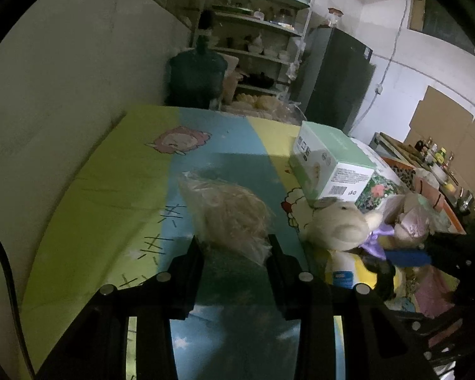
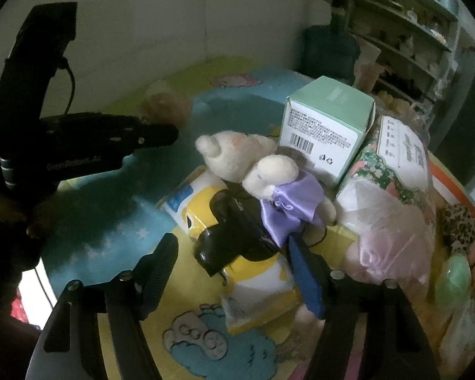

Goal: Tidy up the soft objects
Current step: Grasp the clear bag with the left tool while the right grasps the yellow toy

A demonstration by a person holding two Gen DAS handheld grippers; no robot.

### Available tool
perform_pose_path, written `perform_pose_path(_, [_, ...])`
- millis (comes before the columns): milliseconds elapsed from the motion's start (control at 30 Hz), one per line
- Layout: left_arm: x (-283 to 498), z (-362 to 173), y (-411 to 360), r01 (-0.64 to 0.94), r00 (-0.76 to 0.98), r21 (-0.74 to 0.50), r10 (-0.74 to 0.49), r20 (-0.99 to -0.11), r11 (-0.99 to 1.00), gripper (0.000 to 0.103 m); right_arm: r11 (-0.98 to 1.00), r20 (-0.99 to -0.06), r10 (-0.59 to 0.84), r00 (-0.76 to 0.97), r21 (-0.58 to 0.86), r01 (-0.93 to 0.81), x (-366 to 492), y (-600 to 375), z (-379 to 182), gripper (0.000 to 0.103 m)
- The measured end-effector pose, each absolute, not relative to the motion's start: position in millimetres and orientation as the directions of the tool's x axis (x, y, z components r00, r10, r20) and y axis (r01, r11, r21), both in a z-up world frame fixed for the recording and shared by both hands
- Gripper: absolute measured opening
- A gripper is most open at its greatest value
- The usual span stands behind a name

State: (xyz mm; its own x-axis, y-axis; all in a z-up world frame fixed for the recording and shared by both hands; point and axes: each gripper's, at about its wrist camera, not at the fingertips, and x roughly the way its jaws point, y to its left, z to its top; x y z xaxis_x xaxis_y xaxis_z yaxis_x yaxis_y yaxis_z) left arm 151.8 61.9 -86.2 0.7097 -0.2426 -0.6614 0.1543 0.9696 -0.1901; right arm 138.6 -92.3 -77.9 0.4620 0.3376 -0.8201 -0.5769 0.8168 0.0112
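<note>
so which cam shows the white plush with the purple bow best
The right wrist view: the white plush lies mid-frame, its purple bow fully visible, leaning against the green box. The left wrist view shows it only near the right edge, bow mostly hidden.

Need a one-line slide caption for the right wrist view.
Open right gripper hovers above black toy and cream plush with purple bow, mint box behind.

Cream plush bear [image 2: 237, 155] – purple satin bow – lies tilted atop the pile; bagged tan fluff [image 1: 228, 212] lies apart.
</note>
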Motion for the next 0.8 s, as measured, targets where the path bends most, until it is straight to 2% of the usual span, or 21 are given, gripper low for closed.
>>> perform_pose_path(267, [139.6,-82.8,73.0,0.132,0.73,-0.205,-0.235,-0.642,0.97,0.039,0.768,-0.835,0.445,0.324,0.17,-0.618,124.9,-77.1,-73.1,0.066])
perform_pose_path(533, [131.0,-78.7,82.0,0.114,0.75,-0.215,-0.226,-0.621,0.97,0.039,0.817,-0.821,0.438,0.367,0.193,-0.543,142.1,-73.8,-84.3,0.066])
perform_pose_path(600, [128.8,-78.3,82.6,0.113,0.755,-0.211,-0.222,-0.617,0.971,0.039,0.831,-0.813,0.422,0.402,0.168,-0.531,142.3,-72.9,-84.6,0.056])
perform_pose_path(633, [127.9,-77.9,83.2,0.112,0.757,-0.211,-0.221,-0.615,0.971,0.039,0.832,-0.808,0.422,0.41,0.166,-0.53,142.4,-69.7,-85.1,0.044])
perform_pose_path(800, [123.8,-75.3,84.9,0.112,0.766,-0.217,-0.223,-0.603,0.97,0.039,0.834,-0.795,0.43,0.428,0.168,-0.526,141.2,-69.1,-85.4,0.043])
